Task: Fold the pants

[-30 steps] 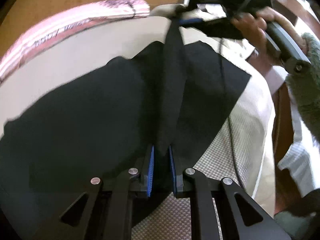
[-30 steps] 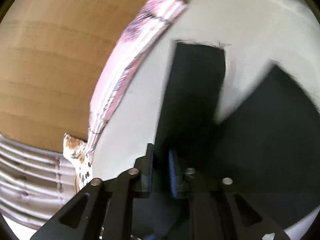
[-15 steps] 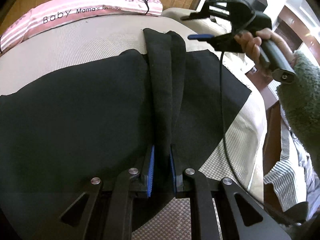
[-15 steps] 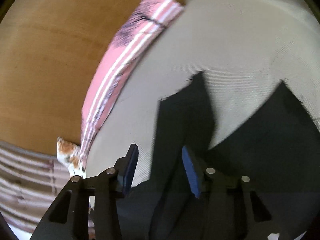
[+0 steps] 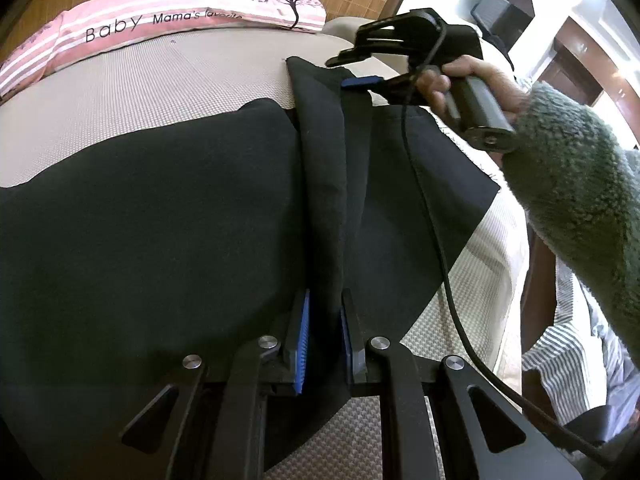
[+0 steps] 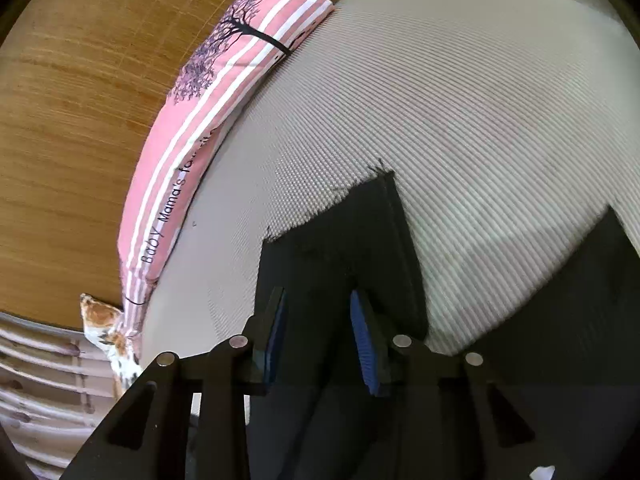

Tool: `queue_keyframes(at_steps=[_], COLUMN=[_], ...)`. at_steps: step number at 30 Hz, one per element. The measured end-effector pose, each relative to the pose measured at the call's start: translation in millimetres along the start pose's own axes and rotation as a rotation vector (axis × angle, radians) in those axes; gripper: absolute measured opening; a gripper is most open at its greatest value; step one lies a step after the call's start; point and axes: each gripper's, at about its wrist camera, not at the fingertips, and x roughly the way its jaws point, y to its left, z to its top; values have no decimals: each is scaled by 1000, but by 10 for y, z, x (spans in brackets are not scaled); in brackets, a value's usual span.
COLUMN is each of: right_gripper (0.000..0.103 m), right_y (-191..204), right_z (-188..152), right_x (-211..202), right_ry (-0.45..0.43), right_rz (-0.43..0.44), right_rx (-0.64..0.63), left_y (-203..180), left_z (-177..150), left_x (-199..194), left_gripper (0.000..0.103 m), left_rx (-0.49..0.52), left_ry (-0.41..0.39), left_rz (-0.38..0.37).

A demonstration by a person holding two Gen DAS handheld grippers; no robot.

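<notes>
Black pants (image 5: 160, 220) lie spread on a beige mattress (image 5: 160, 80). My left gripper (image 5: 322, 320) is shut on a raised fold of the pants, which runs as a narrow ridge (image 5: 324, 160) toward the far end. There a hand (image 5: 472, 76) holds my right gripper (image 5: 352, 70) just over the leg's end. In the right wrist view the right gripper (image 6: 320, 320) has its jaws closing. The frayed leg end (image 6: 340, 248) lies flat on the mattress (image 6: 460, 100) under and between the blue pads (image 6: 364, 344), which do not press on it.
A pink striped pillow (image 5: 160, 12) (image 6: 208, 120) lies along the wooden headboard (image 6: 80, 120). A black cable (image 5: 440, 260) crosses the pants from the right gripper. A fuzzy green sleeve (image 5: 568, 168) and striped cloth (image 5: 560, 352) are past the mattress's right edge.
My right gripper let go of the pant leg's end and sank toward the mattress. The leg, once lifted and taut, now lies on the bed. The left gripper kept its hold.
</notes>
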Motion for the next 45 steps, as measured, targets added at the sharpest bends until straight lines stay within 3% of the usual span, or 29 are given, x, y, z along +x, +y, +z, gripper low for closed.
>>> queue_keyframes(at_steps=[2, 5, 9, 18, 23, 29, 34, 40, 43, 45], right_gripper=[30, 13, 13, 14, 7, 5, 5, 2, 2, 3], right_y=[41, 84, 109, 126, 183, 109, -171, -870, -1258, -1436], right_z=[9, 8, -30, 1, -13, -39, -205, -671, -902, -1035], right_x=[54, 118, 159, 271, 228, -376, -1181, -1980, -2048, -1960], right_ry=[-6, 11, 25, -2, -6, -96, -210, -335, -303, -259], right_rz=[16, 57, 106, 124, 123, 152, 153, 22, -23, 5], right_rx=[-13, -19, -29, -15, -11, 16, 48, 135, 195, 237], left_y=[2, 3, 10, 37, 23, -17, -193, -298, -311, -314], left_z=[3, 2, 3, 17, 19, 29, 41, 25, 20, 6], left_x=[2, 5, 1, 1, 2, 8, 25, 55, 62, 65], left_gripper=[15, 15, 15, 15, 15, 15, 15, 15, 15, 15], left_rx=[-3, -6, -8, -14, -9, 14, 107, 169, 187, 201], left_ry=[1, 0, 0, -2, 0, 3, 4, 5, 4, 3], left_rz=[-3, -4, -7, -16, -11, 16, 104, 160, 175, 190])
